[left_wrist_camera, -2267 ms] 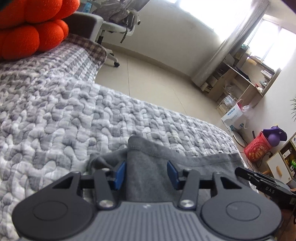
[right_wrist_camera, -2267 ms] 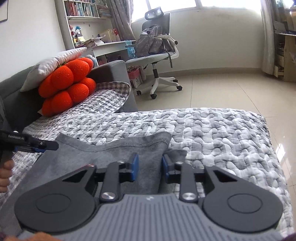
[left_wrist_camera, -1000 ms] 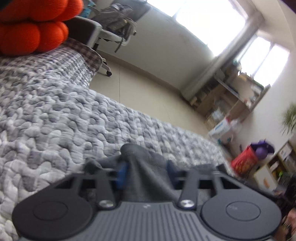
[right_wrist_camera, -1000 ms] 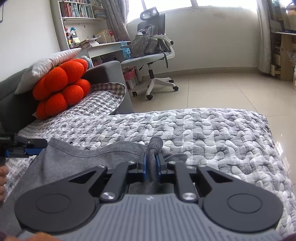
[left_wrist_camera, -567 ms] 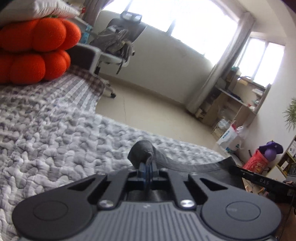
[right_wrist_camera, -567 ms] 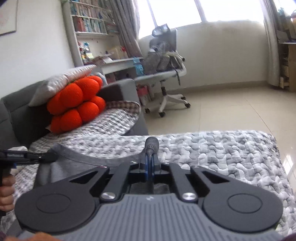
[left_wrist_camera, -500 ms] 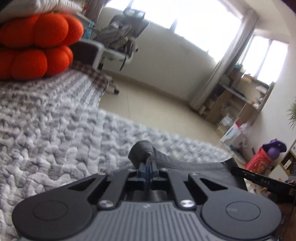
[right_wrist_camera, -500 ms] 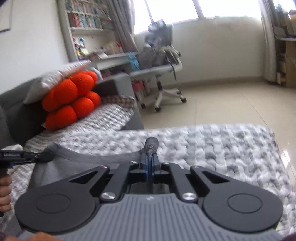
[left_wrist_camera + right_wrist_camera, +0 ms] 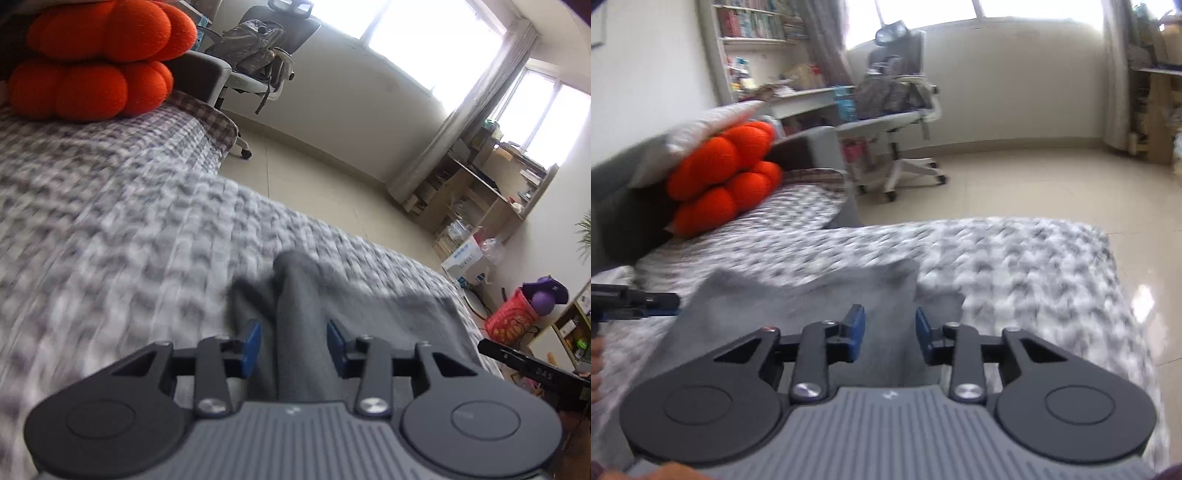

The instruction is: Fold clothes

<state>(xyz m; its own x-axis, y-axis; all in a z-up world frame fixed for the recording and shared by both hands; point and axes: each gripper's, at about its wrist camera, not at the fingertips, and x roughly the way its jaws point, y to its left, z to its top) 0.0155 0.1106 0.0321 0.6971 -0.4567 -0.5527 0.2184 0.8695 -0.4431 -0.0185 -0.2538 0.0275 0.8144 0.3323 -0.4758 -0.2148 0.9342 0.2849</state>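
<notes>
A half second earlier both tools were pinched tight on raised corners of the grey garment (image 9: 303, 325); now the left hand-held gripper (image 9: 293, 341) and the right hand-held gripper (image 9: 890, 332) are both opening, blue pads clear of the cloth, which lies between them. The garment has dropped back onto the grey-and-white quilted bed cover (image 9: 1015, 266), its far edge a little humped. The release suggests this fold has been laid down, so smoothing or the next fold likely follows.
</notes>
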